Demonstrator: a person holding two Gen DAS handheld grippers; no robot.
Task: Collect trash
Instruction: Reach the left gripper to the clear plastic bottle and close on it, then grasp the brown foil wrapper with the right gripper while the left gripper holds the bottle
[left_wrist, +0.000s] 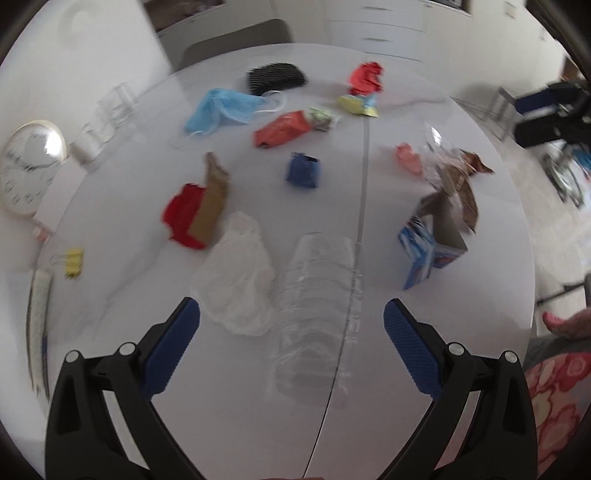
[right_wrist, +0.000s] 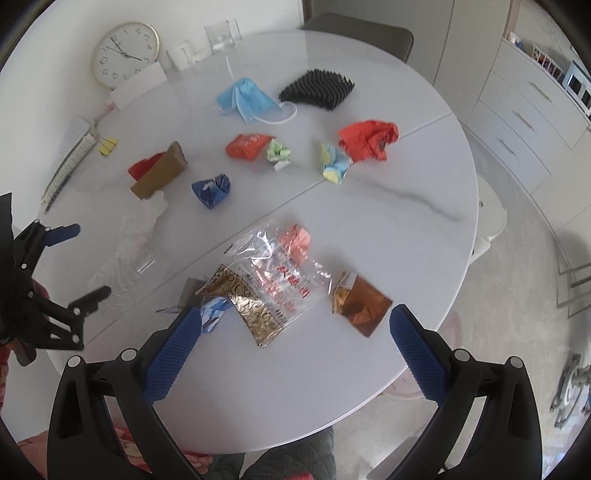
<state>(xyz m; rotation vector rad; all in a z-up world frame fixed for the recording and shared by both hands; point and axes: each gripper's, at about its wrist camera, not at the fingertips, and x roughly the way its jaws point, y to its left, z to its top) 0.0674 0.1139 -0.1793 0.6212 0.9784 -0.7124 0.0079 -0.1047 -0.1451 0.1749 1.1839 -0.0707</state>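
Note:
Trash lies scattered on a white round table (right_wrist: 406, 229). My left gripper (left_wrist: 291, 314) is open above a clear crushed plastic bottle (left_wrist: 317, 291), with a white tissue (left_wrist: 240, 280) just left of it. My right gripper (right_wrist: 295, 321) is open over a clear printed plastic bag (right_wrist: 280, 273), a gold wrapper (right_wrist: 255, 306) and a brown wrapper (right_wrist: 362, 302). Farther off lie a blue mask (right_wrist: 247, 98), a blue crumpled wrapper (right_wrist: 212, 190), an orange packet (right_wrist: 247, 146), red paper (right_wrist: 369, 140) and a red-and-brown box (right_wrist: 159, 171). The left gripper also shows in the right wrist view (right_wrist: 83, 262).
A black comb-like piece (right_wrist: 317, 88), a wall clock (right_wrist: 125, 53), glasses (right_wrist: 221, 35), a yellow binder clip (right_wrist: 107, 145) and a notebook (right_wrist: 70, 158) sit at the far and left sides. A blue carton (left_wrist: 428, 251) stands right of the bottle. A chair (right_wrist: 354, 29) stands behind the table.

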